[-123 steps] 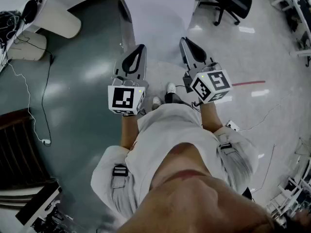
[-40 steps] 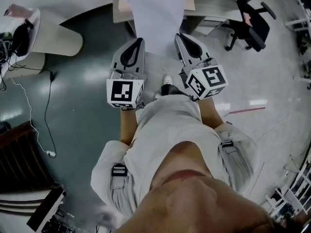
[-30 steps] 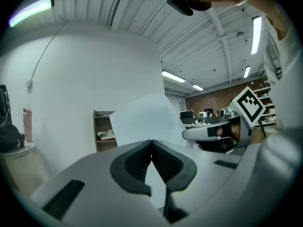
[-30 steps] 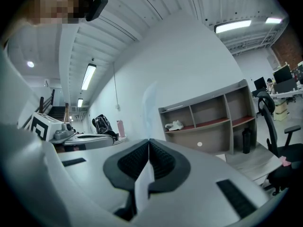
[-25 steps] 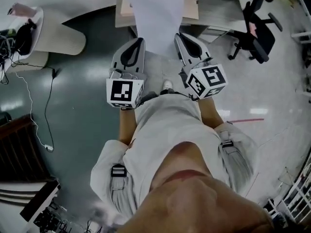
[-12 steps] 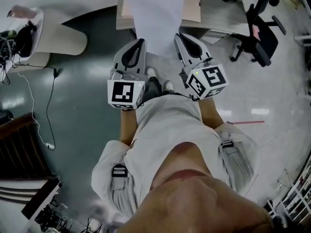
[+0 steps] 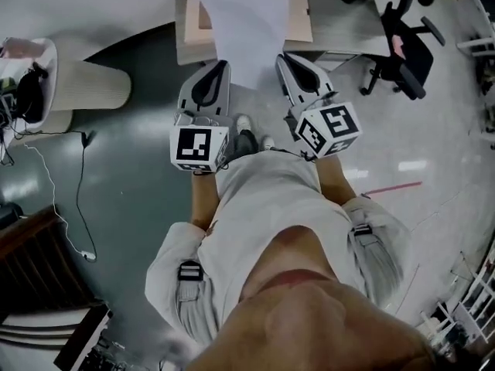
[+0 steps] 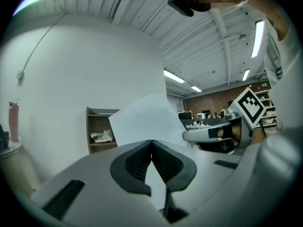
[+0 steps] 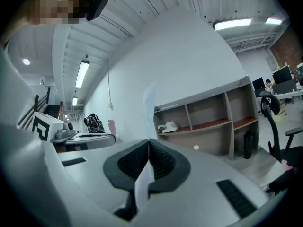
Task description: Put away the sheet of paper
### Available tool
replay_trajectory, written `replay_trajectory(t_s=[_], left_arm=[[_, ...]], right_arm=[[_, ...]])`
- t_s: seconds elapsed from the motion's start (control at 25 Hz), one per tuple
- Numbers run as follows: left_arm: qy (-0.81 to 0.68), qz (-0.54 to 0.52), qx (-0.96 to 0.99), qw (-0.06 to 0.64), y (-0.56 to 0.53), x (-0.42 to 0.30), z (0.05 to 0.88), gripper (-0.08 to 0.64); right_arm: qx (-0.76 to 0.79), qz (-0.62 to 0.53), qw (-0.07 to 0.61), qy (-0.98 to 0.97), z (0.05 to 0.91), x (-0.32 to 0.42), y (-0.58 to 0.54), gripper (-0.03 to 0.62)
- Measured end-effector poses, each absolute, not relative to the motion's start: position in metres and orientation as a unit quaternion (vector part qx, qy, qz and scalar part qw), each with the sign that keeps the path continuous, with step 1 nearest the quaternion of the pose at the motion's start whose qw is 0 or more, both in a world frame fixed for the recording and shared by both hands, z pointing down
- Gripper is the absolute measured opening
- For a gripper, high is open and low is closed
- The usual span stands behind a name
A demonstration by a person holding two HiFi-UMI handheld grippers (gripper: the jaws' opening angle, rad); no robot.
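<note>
Before the shelf unit [image 7: 300, 18]: one white sheet of paper [image 7: 246, 29], held out nearly flat between two grippers, its far end reaching over the unit's tan top in the head view.
Left gripper [image 7: 223, 65]: one, pointing level toward the shelf unit; jaws pressed together on the sheet's near left corner, the paper fanning up beyond them in the left gripper view.
Right gripper [image 7: 283, 57]: one, beside the left and also facing the shelf unit; jaws closed tight on the sheet's near right corner, the paper seen almost edge-on in the right gripper view.
Compartments: three open ones side by side along the shelf unit, counted in the right gripper view.
Crumpled white item [image 9: 166, 126]: one, lying in the unit's left-end compartment.
Dark bottle [image 9: 245, 145]: one, upright, low at the unit's right end.
Office chair [image 7: 402, 41]: one, black, on the floor to the right of the shelf unit.
Bench [image 7: 93, 87]: one, round and white, well to the left of the shelf unit, with one dark bag [image 7: 29, 95] on top.
</note>
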State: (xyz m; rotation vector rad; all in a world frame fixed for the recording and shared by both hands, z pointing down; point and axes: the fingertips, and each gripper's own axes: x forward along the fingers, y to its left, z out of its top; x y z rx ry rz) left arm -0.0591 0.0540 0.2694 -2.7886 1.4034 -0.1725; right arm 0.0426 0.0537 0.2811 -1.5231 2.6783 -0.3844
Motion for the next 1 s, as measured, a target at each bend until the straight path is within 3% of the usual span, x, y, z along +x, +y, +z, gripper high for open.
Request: replay_trajectory(t_s=[1.0], left_arm=[[0.383,-0.052,-0.922,-0.001,-0.058,-0.108,0.281,0.021]], right_arm=[[-0.554,-0.112,-0.012,0.825,0.288,-0.013,-0.039,0.020]])
